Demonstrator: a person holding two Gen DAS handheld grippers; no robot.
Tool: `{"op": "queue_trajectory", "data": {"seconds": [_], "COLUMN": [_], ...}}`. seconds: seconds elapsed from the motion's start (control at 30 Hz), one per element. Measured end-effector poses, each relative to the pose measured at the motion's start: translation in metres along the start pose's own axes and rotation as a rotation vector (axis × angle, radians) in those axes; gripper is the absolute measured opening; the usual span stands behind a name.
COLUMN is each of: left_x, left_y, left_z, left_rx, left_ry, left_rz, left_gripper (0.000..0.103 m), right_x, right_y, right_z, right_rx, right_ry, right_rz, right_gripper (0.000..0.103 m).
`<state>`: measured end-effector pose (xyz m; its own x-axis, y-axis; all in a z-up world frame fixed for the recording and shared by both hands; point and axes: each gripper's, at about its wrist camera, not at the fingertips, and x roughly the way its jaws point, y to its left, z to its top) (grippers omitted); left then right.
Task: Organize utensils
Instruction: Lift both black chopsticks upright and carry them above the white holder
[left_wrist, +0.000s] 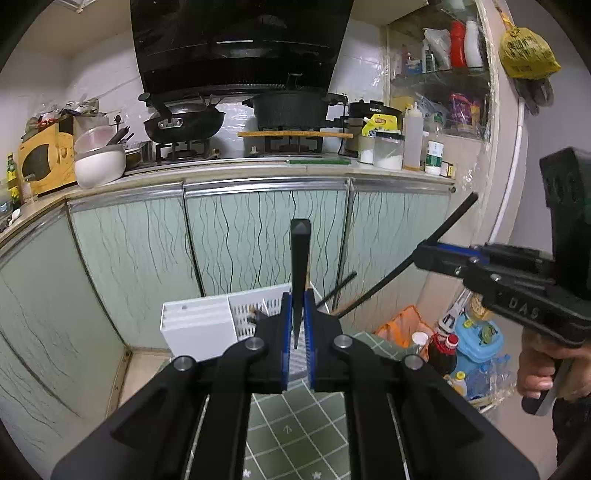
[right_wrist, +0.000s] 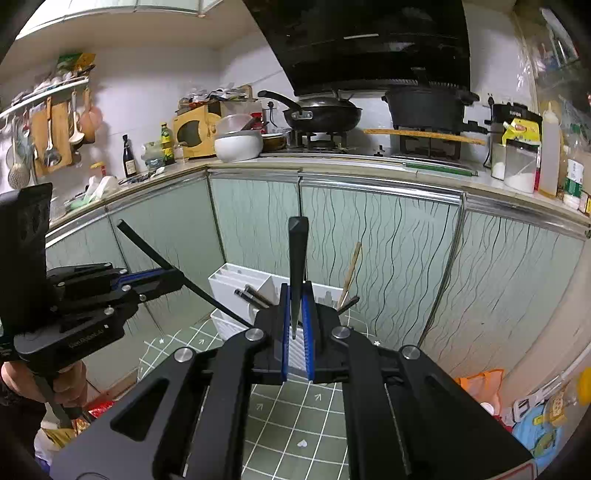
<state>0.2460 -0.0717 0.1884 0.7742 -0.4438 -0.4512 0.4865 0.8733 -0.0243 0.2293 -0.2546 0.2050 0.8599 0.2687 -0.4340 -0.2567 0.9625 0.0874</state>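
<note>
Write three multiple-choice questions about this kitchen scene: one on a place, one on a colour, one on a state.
1. The white holder stands:
A) on the counter
B) on the green tiled surface before the cabinets
C) on the stove

2. The gripper pads are:
A) red
B) yellow
C) blue

3. Each gripper is:
A) open
B) shut on a black stick
C) shut on a spoon

Answers:
1 B: the white holder rests on the green tiled surface.
2 C: the pads show blue.
3 B: the left gripper and the right gripper each clamp a black stick.
</note>
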Motion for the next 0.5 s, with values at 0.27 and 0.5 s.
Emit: {"op": "queue_trajectory", "data": {"seconds": [0.27, 0.5], "left_x": [0.031, 0.073], "left_y": [0.004, 0.010], "left_z": [0.022, 0.023], "left_rx": [0.031, 0.025], "left_ry": [-0.006, 0.032], "left_rz": [-0.006, -0.002], "left_gripper": [0.008, 0.008], "right_x": [0.031, 0.065], "right_y": [-0.020, -0.036], "right_z": [0.016, 0.019], "right_rx": [0.008, 0.013], "right_ry": [0.017, 0.046], "right_rz": [-0.019, -0.025], "right_gripper": [0.006, 0.006]}}
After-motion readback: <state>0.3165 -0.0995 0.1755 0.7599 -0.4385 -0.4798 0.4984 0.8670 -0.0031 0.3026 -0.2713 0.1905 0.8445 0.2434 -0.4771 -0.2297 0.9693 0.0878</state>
